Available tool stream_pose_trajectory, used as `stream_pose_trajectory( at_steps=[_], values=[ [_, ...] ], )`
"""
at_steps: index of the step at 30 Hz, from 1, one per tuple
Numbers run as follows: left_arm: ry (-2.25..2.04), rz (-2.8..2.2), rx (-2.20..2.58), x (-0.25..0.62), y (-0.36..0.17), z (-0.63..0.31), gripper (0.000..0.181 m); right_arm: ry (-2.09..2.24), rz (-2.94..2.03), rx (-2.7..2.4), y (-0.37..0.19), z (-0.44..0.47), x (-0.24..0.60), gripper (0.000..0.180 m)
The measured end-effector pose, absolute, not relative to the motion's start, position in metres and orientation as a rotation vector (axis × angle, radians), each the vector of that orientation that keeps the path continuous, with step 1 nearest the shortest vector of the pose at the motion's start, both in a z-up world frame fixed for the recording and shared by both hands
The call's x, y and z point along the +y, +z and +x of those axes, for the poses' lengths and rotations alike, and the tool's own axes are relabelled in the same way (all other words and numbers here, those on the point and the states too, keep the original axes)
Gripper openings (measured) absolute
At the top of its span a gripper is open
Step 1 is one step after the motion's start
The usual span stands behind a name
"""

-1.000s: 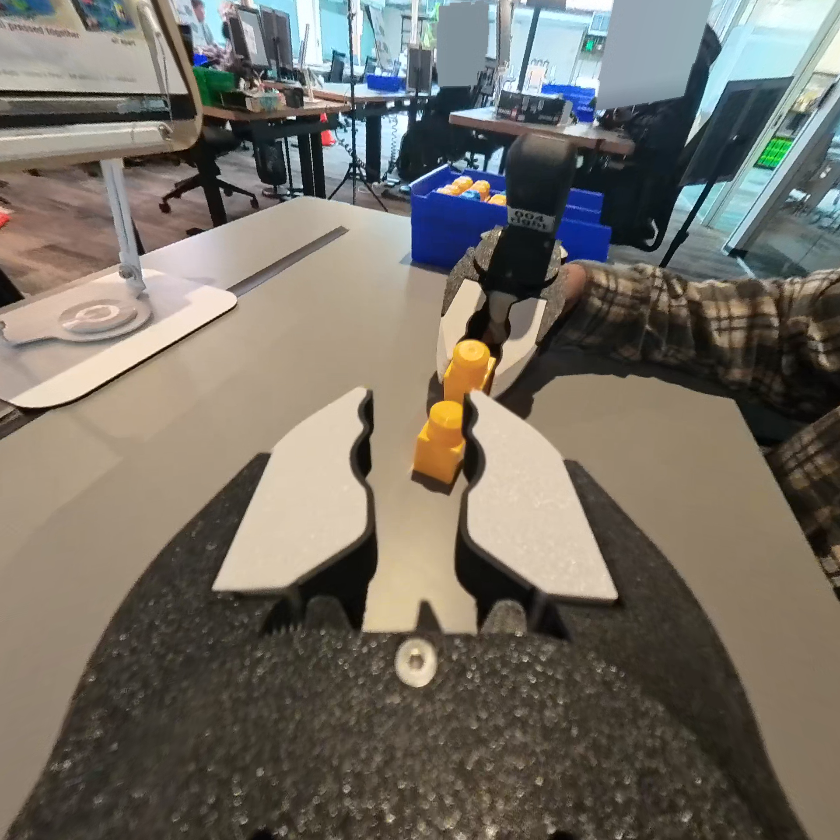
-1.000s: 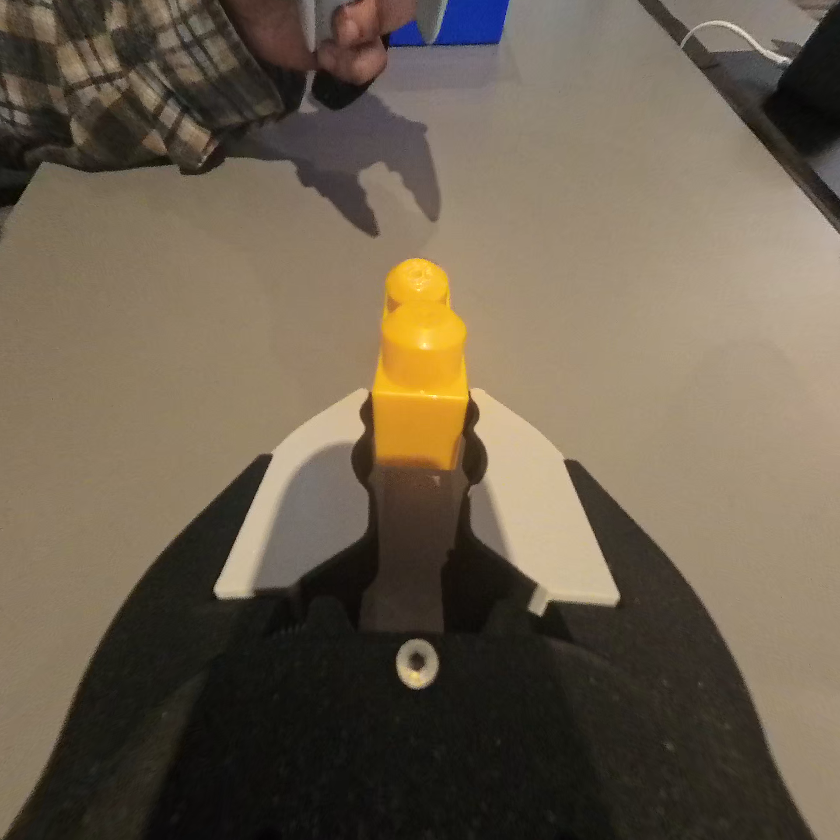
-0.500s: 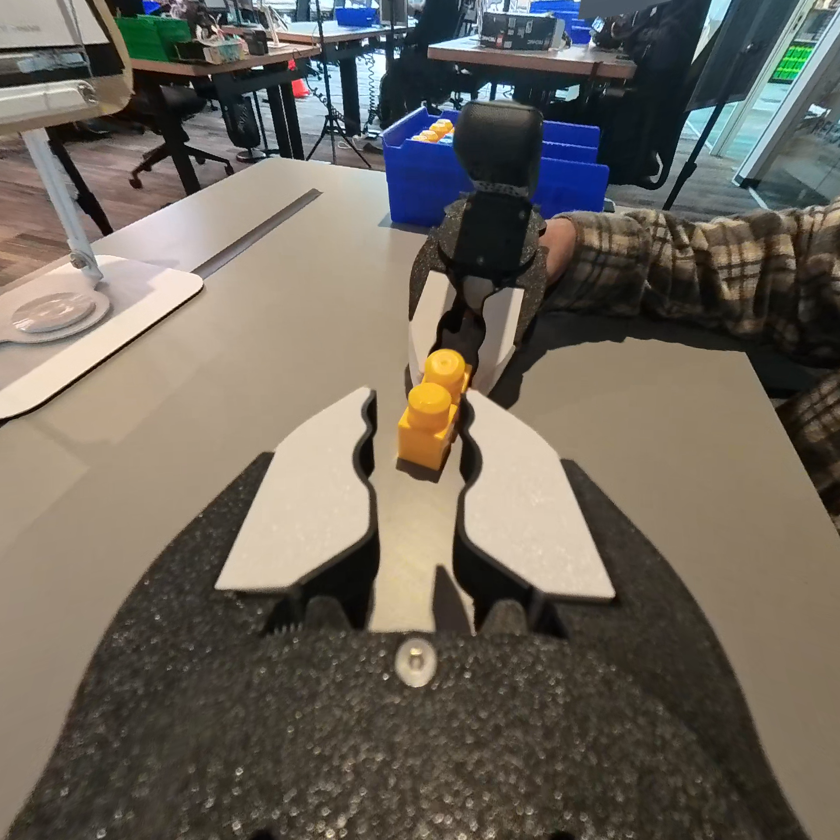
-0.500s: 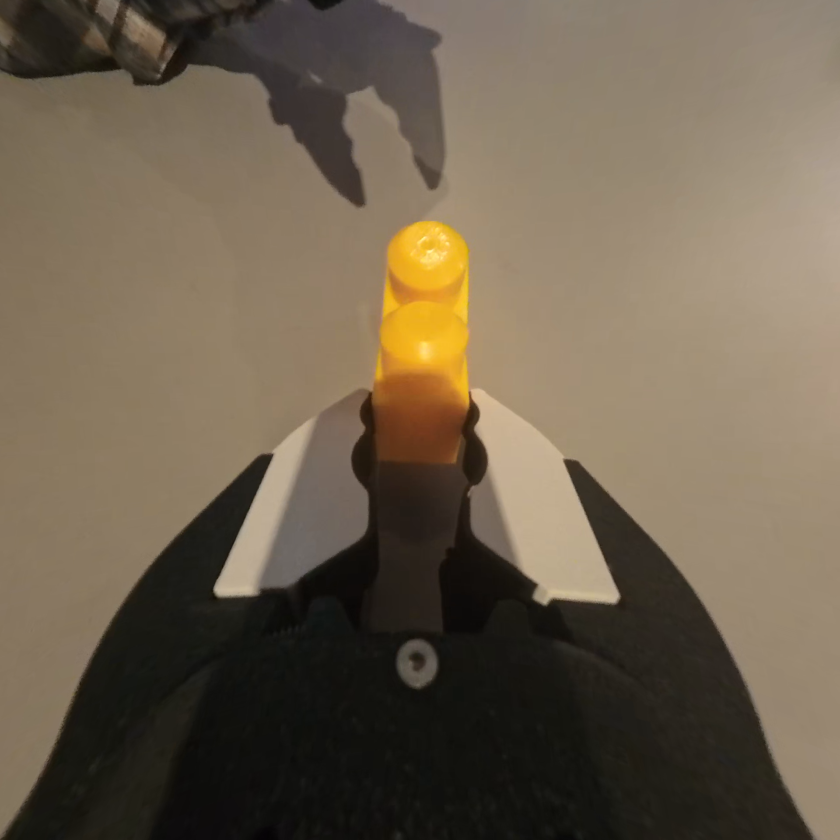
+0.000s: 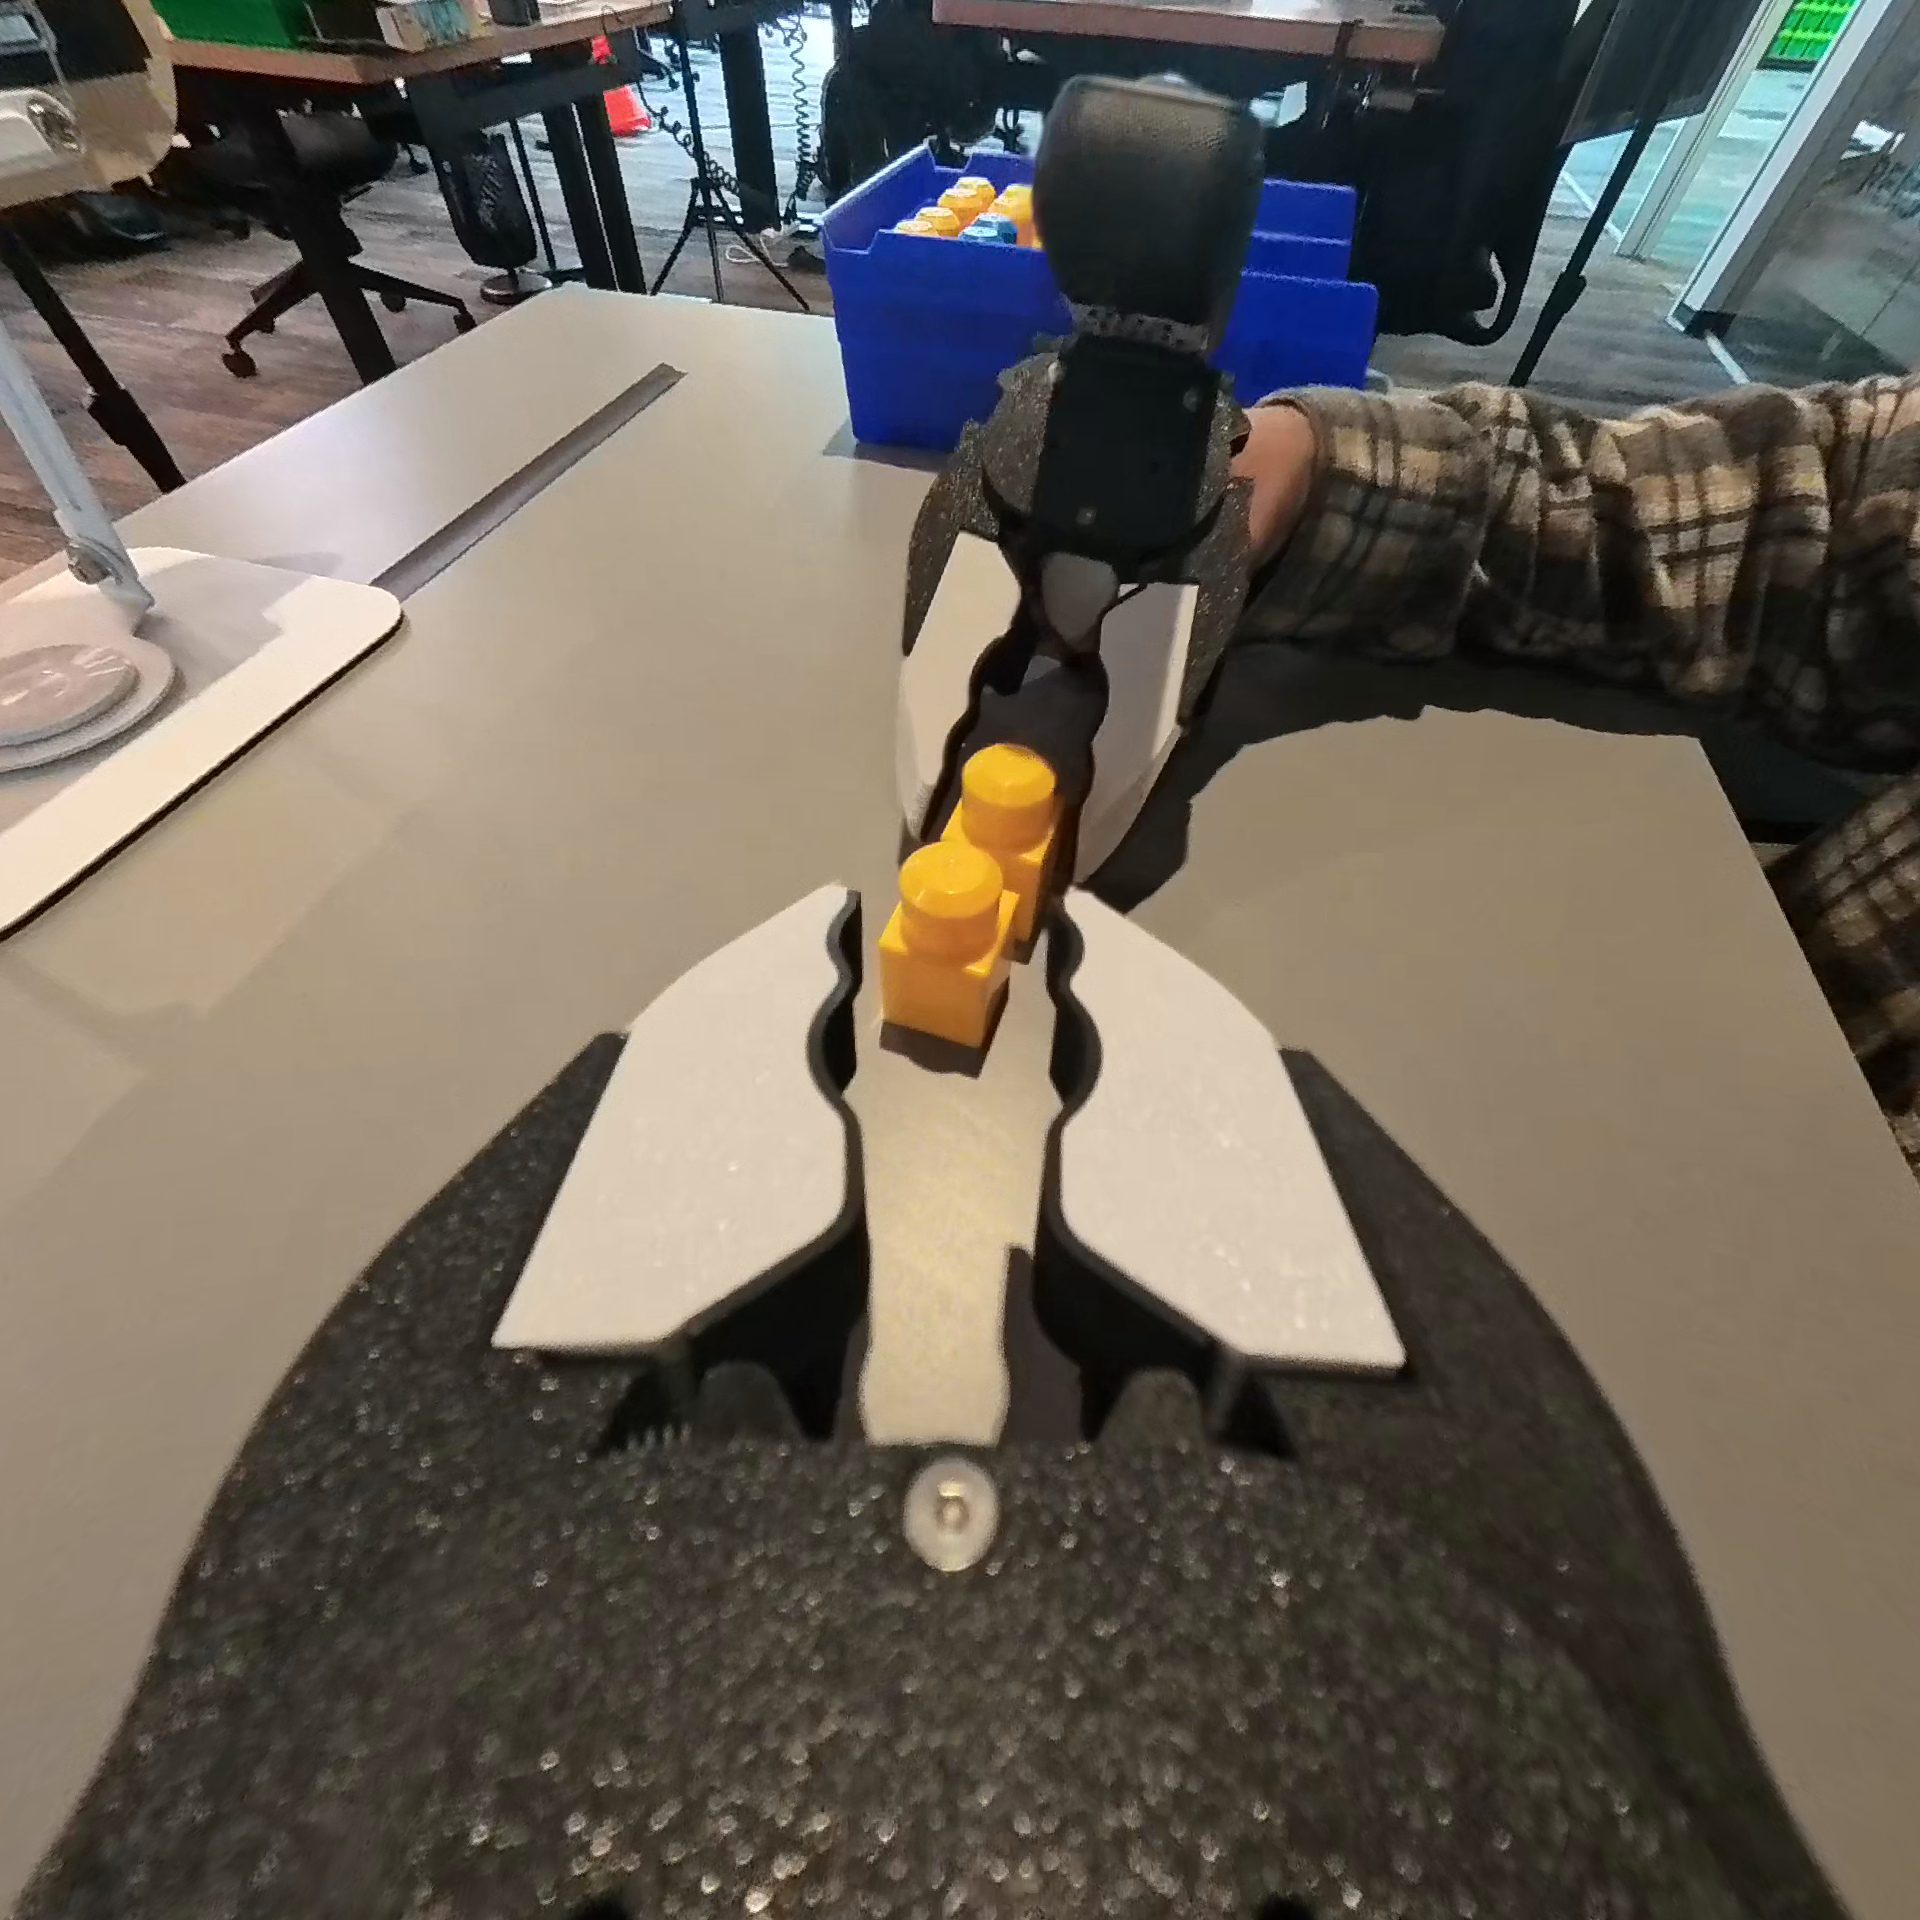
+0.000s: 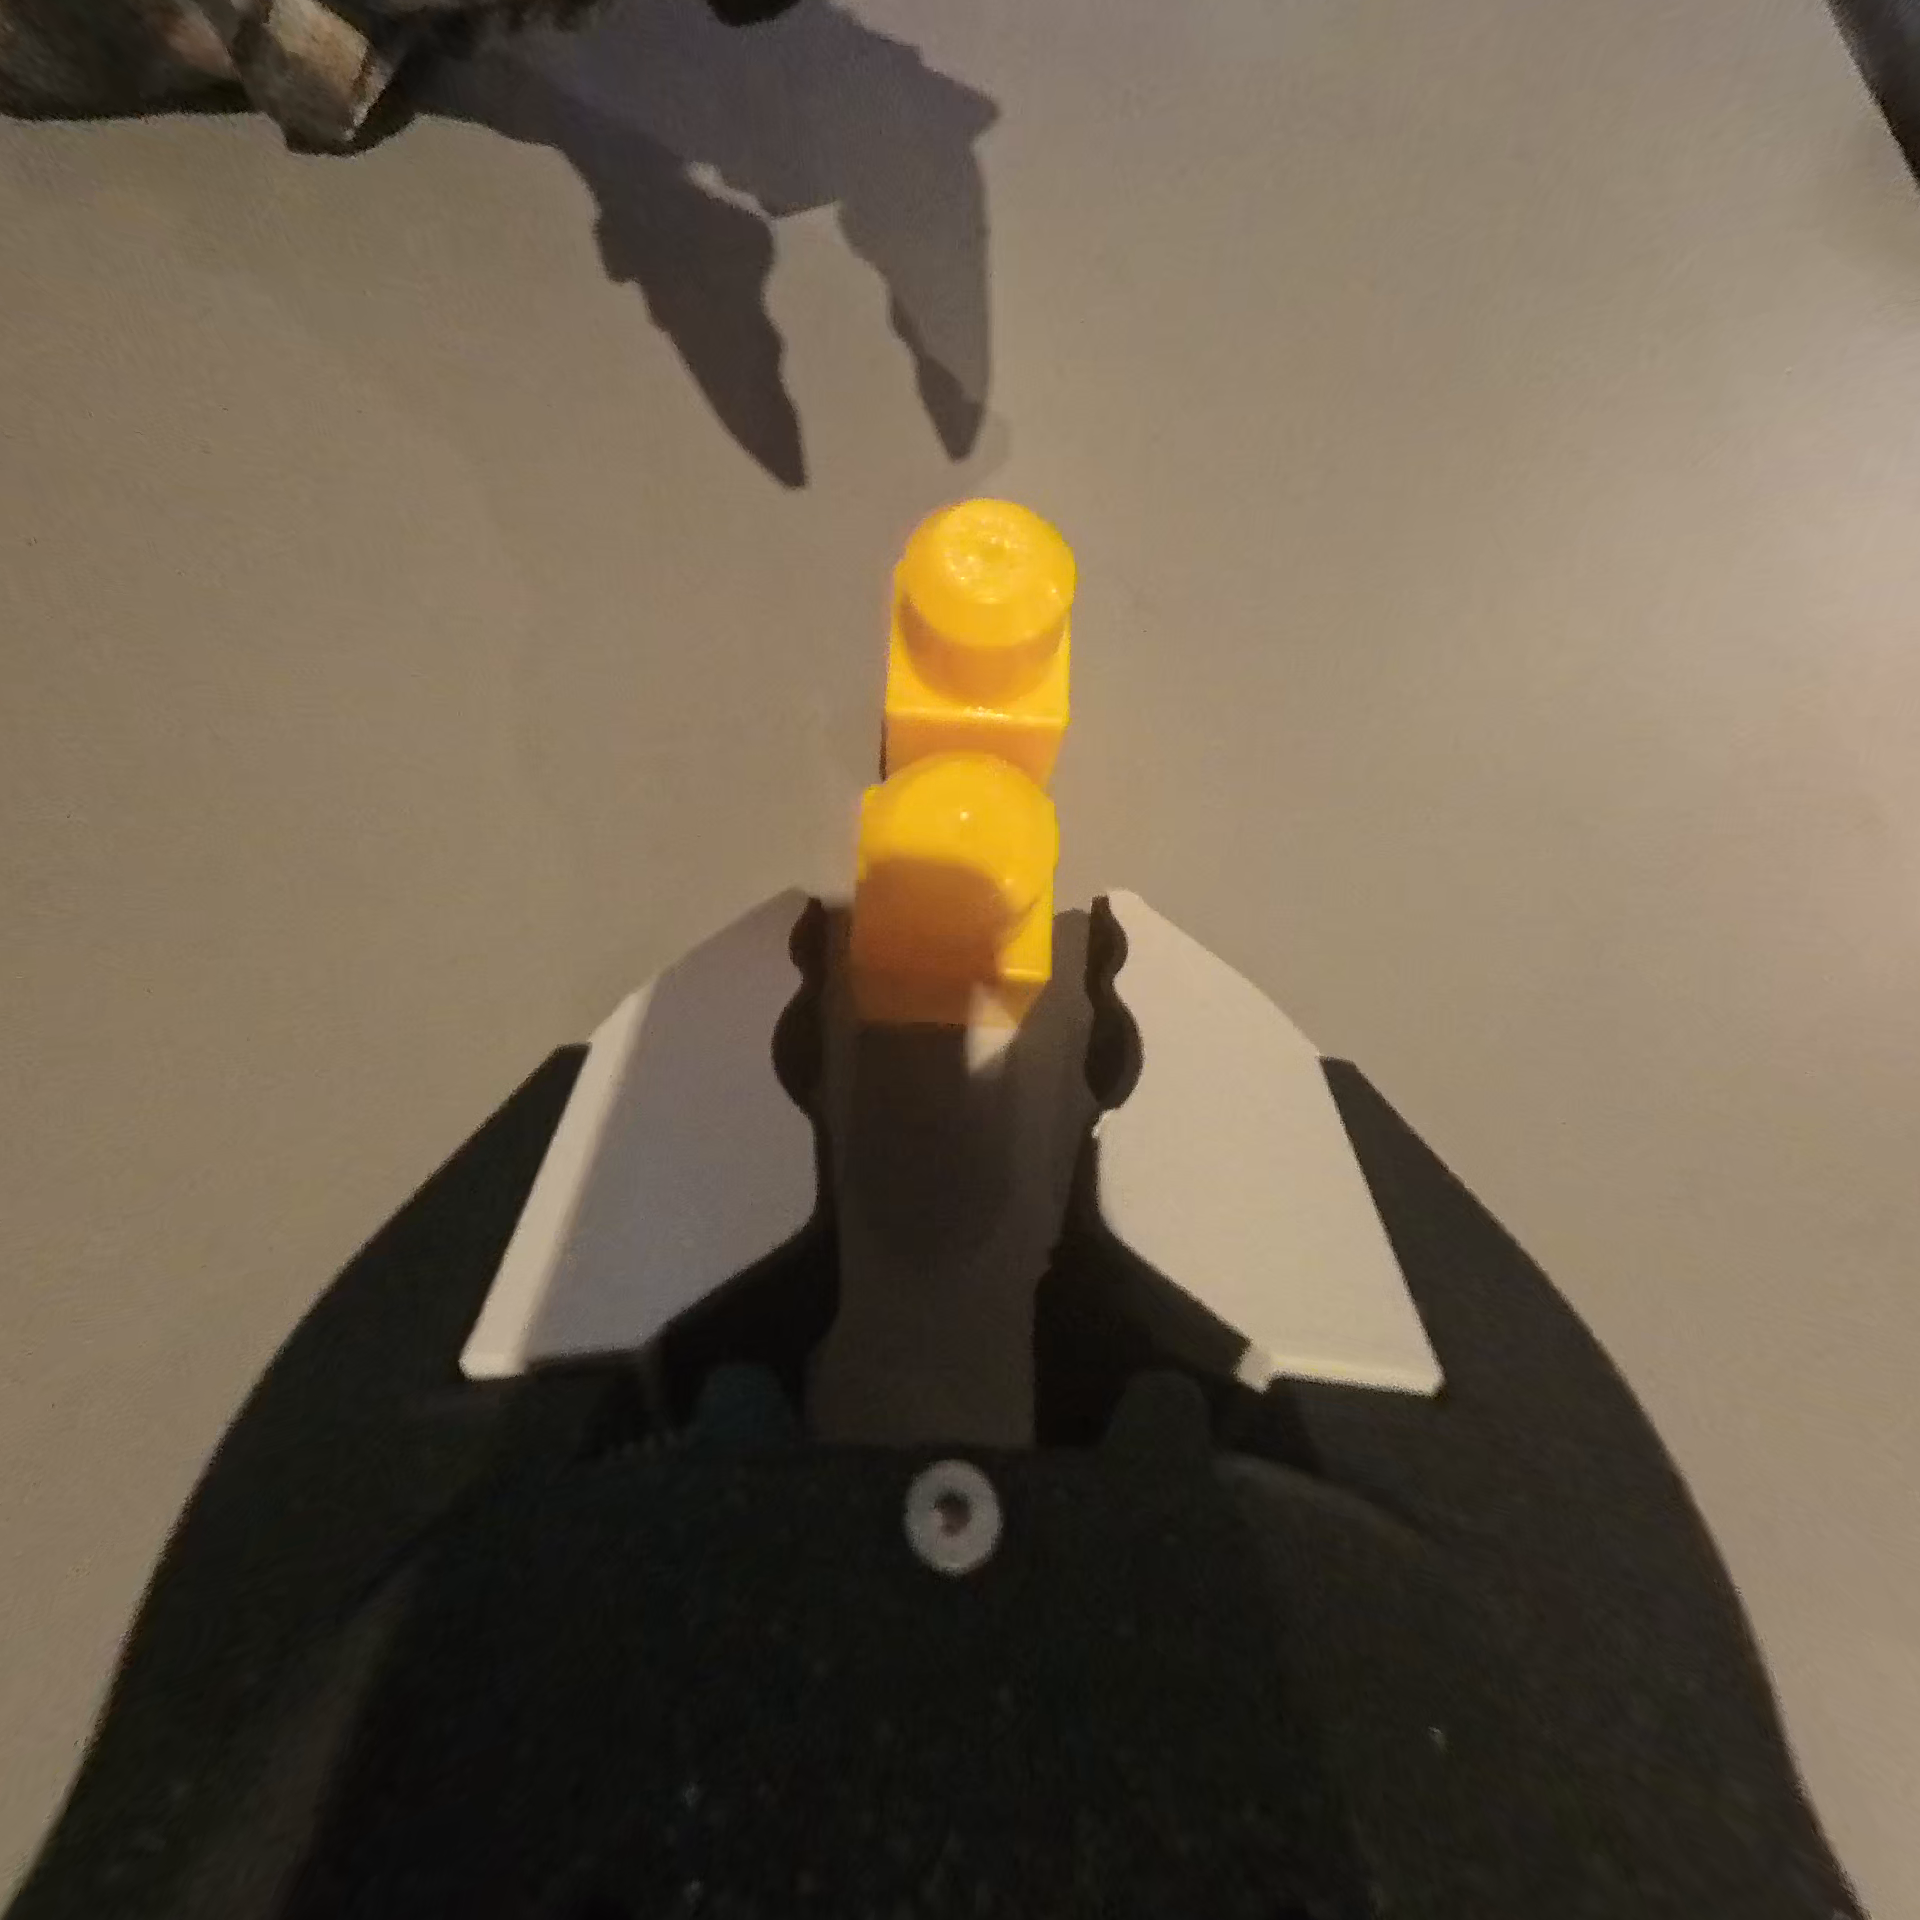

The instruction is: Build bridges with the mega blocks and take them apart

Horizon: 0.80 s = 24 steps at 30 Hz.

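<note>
Your right hand-held gripper (image 6: 956,935) just let go, now open around its block (image 6: 951,914); both blocks stand side by side, left hand-held gripper (image 5: 951,935) open.

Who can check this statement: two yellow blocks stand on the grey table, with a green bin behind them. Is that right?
Not quite. The bin is blue, not green, as the left wrist view shows. The rest holds: two yellow blocks stand on the grey table, with the bin behind them.
</note>
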<state>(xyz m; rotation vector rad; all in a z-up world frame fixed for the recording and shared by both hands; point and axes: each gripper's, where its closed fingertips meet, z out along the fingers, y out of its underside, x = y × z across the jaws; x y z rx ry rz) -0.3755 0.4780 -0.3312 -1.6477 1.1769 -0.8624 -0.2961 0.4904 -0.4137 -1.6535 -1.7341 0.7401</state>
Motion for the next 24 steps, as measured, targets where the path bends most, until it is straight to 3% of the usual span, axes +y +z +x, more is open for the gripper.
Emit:
stream_pose_trajectory(
  at_steps=[4, 24],
  values=[
    [-0.859, -1.656, 1.186, 0.478, -0.334, -0.375, 0.034, 0.721, -1.634, -1.738, -0.412, -0.295, 0.491, 0.036],
    [-0.846, -1.668, 1.212, 0.476, -0.337, -0.372, 0.034, 0.727, -1.618, -1.747, -0.412, -0.307, 0.495, 0.036]
  ],
)
